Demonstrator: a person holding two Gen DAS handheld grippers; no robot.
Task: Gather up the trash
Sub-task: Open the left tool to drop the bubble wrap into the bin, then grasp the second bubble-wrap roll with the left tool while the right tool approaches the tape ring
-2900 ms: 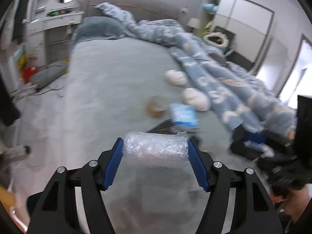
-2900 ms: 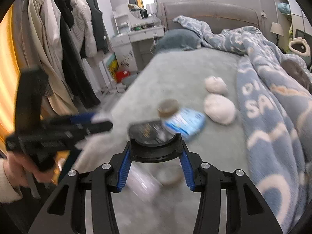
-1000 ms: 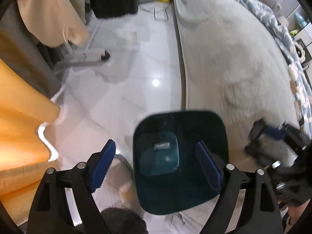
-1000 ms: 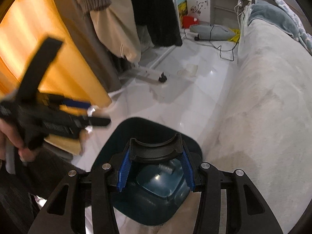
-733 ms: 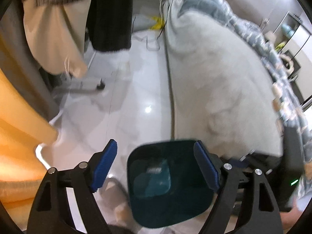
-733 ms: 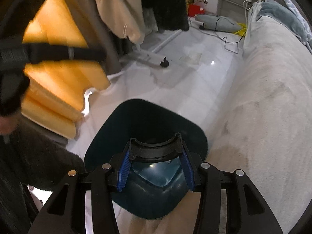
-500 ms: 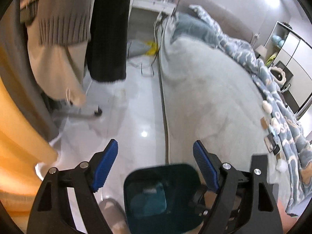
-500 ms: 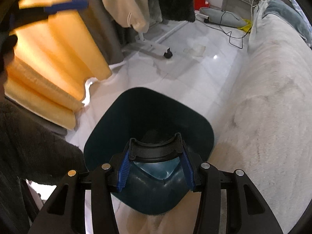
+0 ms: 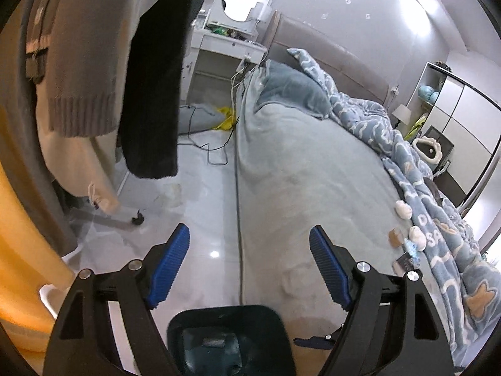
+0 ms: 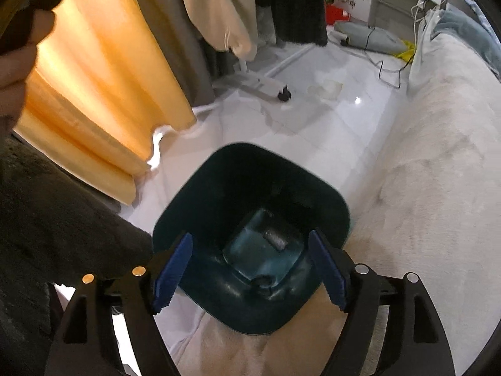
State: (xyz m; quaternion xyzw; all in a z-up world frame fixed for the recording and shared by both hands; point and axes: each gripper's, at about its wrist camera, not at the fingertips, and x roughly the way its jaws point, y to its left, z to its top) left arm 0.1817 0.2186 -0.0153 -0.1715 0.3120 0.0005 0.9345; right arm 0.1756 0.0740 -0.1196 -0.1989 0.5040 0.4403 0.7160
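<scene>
A dark teal trash bin (image 10: 200, 185) stands on the white floor beside the bed. Inside it lie a clear wrap roll (image 10: 275, 238) and a dark curved piece (image 10: 263, 280). My right gripper (image 10: 250, 269) is open and empty right above the bin mouth. My left gripper (image 9: 249, 261) is open and empty, raised above the bin (image 9: 266, 316) and facing the bed. On the bed's far right lie a brown round item (image 9: 395, 237), a blue packet (image 9: 412, 250), a black packet (image 9: 404, 262) and white wads (image 9: 404, 209).
The grey bed (image 9: 307, 163) fills the right side, with a blue patterned duvet (image 9: 438, 219) along it. Hanging clothes (image 9: 94, 62) and an orange curtain (image 10: 94, 78) stand at left. Cables (image 9: 219, 153) and a rack wheel (image 10: 283, 94) are on the floor.
My right gripper opened and the dark curved piece it held dropped into the bin. My left gripper, emptied earlier of the wrap roll, tilted up from the bin toward the bed.
</scene>
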